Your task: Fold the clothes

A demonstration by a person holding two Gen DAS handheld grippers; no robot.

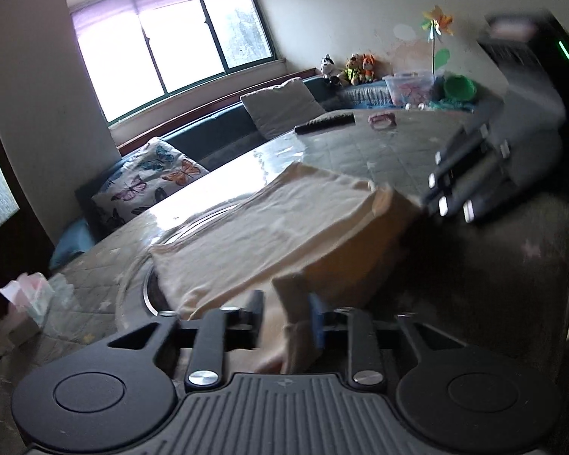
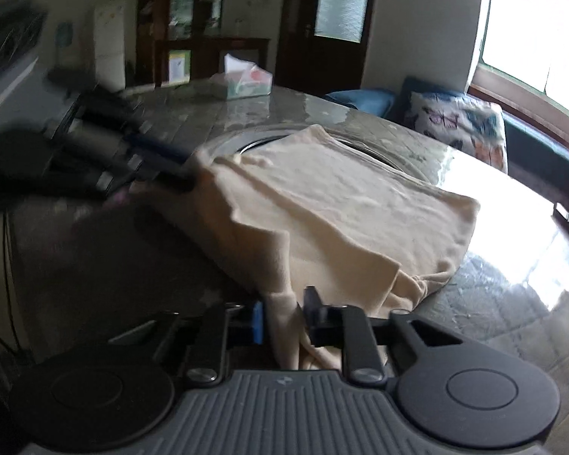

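Note:
A cream garment (image 1: 284, 220) lies partly folded on the round glass-topped table (image 1: 379, 151). In the left wrist view my left gripper (image 1: 286, 311) stands open over its near edge. A raised fold of the cloth leans on the blue right pad (image 1: 316, 320), clear of the left finger. My right gripper (image 1: 428, 204) reaches the far corner, blurred. In the right wrist view my right gripper (image 2: 282, 313) is shut on a bunched strip of the garment (image 2: 322, 208). The left gripper (image 2: 189, 174) shows blurred at the cloth's lifted left corner.
A tissue box (image 1: 30, 299) (image 2: 248, 81) stands near the table's edge. A dark remote (image 1: 324, 123) and a pink item (image 1: 381, 120) lie at the far side. A bench with a butterfly cushion (image 1: 151, 178) runs under the window. A metal ring is set in the table under the cloth.

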